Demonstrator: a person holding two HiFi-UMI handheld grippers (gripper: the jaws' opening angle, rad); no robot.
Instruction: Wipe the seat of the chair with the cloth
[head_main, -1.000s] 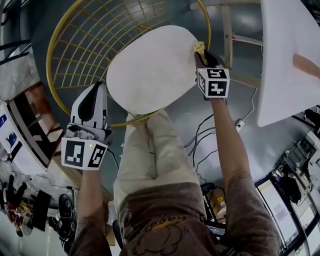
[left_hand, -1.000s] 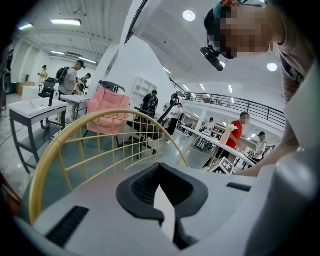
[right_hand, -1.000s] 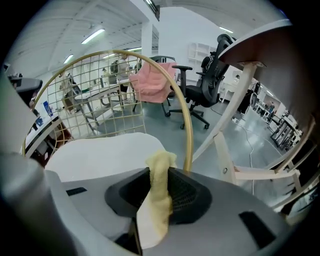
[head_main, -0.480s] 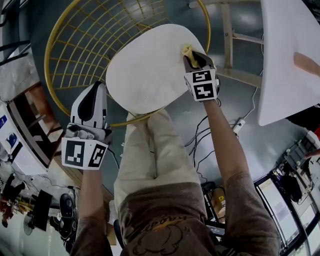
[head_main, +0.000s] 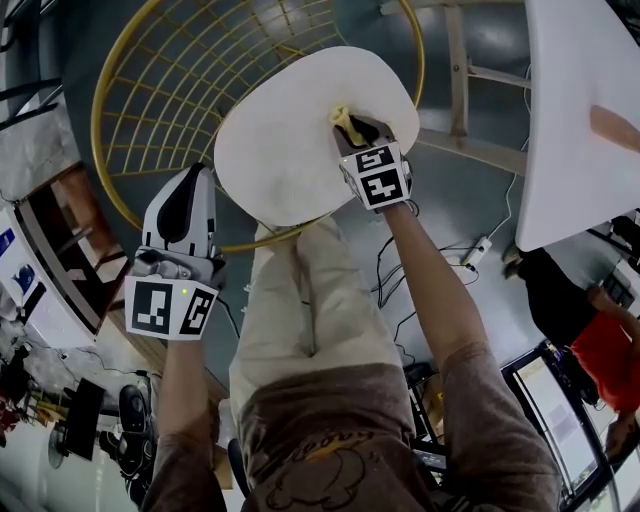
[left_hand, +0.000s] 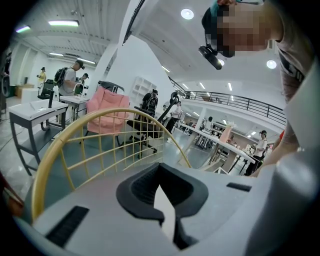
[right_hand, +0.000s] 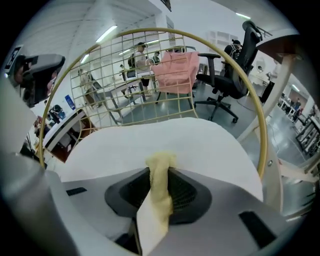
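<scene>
The chair's white seat (head_main: 280, 140) lies below me, with a yellow wire back (head_main: 150, 80) curving behind it. My right gripper (head_main: 352, 126) rests on the seat right of its middle, shut on a yellow cloth (head_main: 343, 118) that pokes out past the jaws. In the right gripper view the cloth (right_hand: 160, 185) is pinched in the right gripper (right_hand: 160, 172) and its tip touches the seat (right_hand: 165, 137). My left gripper (head_main: 188, 175) hangs left of the seat near its front edge, apart from it. Its jaws are together on nothing in the left gripper view (left_hand: 162, 192), with the wire back (left_hand: 100, 130) ahead.
A white table (head_main: 570, 120) with wooden legs (head_main: 455, 70) stands right of the chair. Cables (head_main: 400, 290) trail on the floor beside my leg (head_main: 300, 300). A person in red (head_main: 600, 350) is at the lower right. A desk (head_main: 40, 270) stands at the left.
My right gripper has slid the cloth leftward over the seat, from its right edge toward the middle. The left gripper has stayed in place.
</scene>
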